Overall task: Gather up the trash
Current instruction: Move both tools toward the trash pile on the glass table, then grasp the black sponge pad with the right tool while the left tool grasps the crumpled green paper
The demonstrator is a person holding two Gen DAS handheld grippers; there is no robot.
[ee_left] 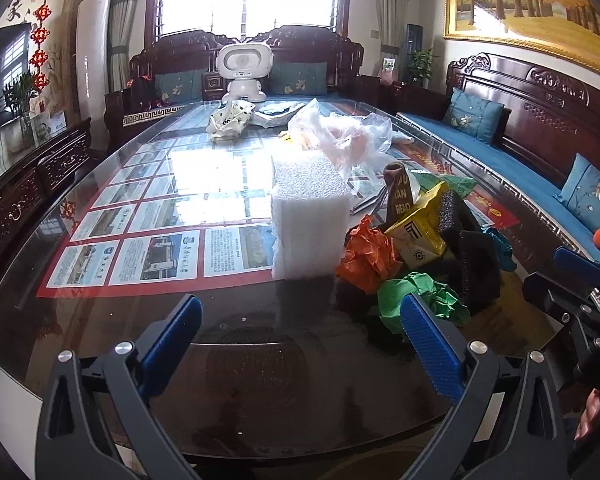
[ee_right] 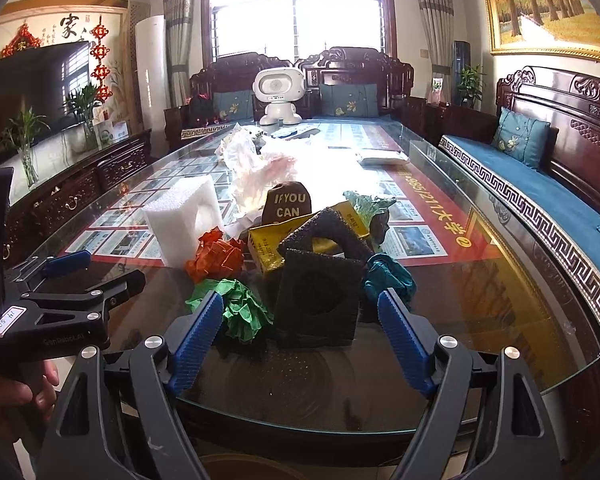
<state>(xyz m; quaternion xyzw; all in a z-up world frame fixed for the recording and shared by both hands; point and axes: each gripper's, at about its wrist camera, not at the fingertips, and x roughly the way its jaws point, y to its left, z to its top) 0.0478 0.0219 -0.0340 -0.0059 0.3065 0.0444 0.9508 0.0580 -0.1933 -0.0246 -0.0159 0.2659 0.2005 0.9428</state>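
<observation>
A trash pile lies on the glass table (ee_left: 220, 360): a white foam block (ee_left: 310, 216) (ee_right: 186, 216), orange crumpled paper (ee_left: 366, 254) (ee_right: 216, 256), green crumpled paper (ee_left: 420, 296) (ee_right: 236, 308), black foam pieces (ee_left: 476, 264) (ee_right: 320, 300), a yellow packet (ee_left: 418, 228) (ee_right: 268, 248), a brown "IF YOU CAN READ" bag (ee_right: 288, 204), teal paper (ee_right: 388, 276) and a clear plastic bag (ee_left: 340, 136). My left gripper (ee_left: 300, 348) is open and empty, just short of the white block. My right gripper (ee_right: 302, 340) is open and empty, in front of the black foam.
A white toy robot (ee_left: 244, 70) stands at the table's far end beside a spotted bag (ee_left: 230, 118). Wooden sofas with blue cushions (ee_right: 520, 140) line the right and far sides. A dark cabinet (ee_right: 80, 188) with a TV runs along the left.
</observation>
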